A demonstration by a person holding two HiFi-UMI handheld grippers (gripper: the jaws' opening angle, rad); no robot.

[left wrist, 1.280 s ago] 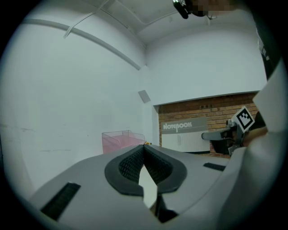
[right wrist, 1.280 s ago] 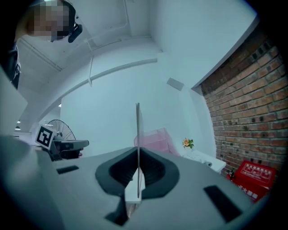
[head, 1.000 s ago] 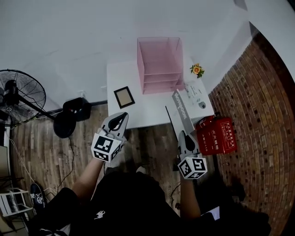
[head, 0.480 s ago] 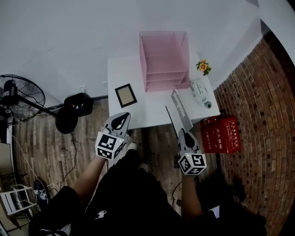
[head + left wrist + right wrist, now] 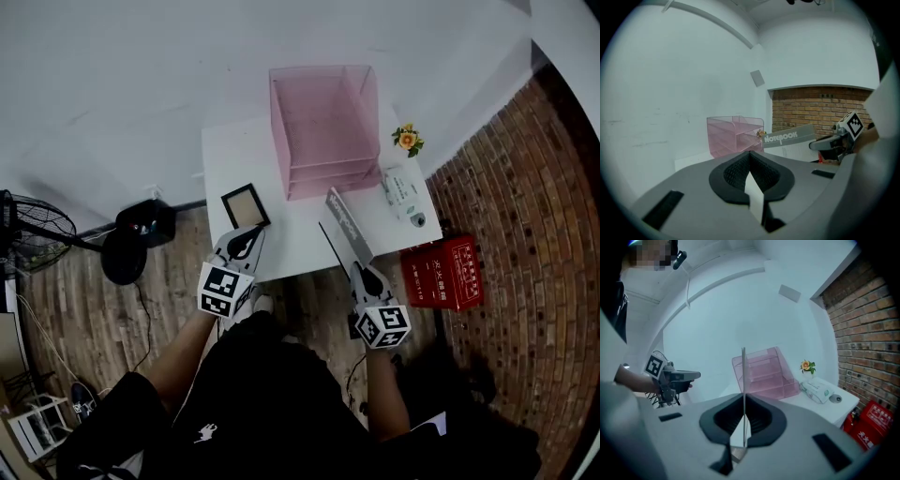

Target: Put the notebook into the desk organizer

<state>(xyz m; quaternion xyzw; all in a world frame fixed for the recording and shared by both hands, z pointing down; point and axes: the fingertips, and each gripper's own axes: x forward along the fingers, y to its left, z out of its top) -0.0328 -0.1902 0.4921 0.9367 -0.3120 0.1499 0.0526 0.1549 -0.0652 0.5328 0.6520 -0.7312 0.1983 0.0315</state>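
The pink wire desk organizer stands at the back of the white table. Its open tiers face the front edge. My right gripper is shut on the lower end of the grey notebook and holds it upright on edge over the table's front edge, just in front of the organizer. In the right gripper view the notebook shows edge-on between the shut jaws, with the organizer behind it. My left gripper is shut and holds nothing. It hovers at the table's front left edge.
A small picture frame lies on the table just beyond the left gripper. A flower and a white pack sit at the table's right end, with a red crate on the floor below. A fan stands far left.
Both grippers have moved forward to the table's front edge. The notebook has shifted left and closer to the organizer. The left gripper now reaches the picture frame's near side.
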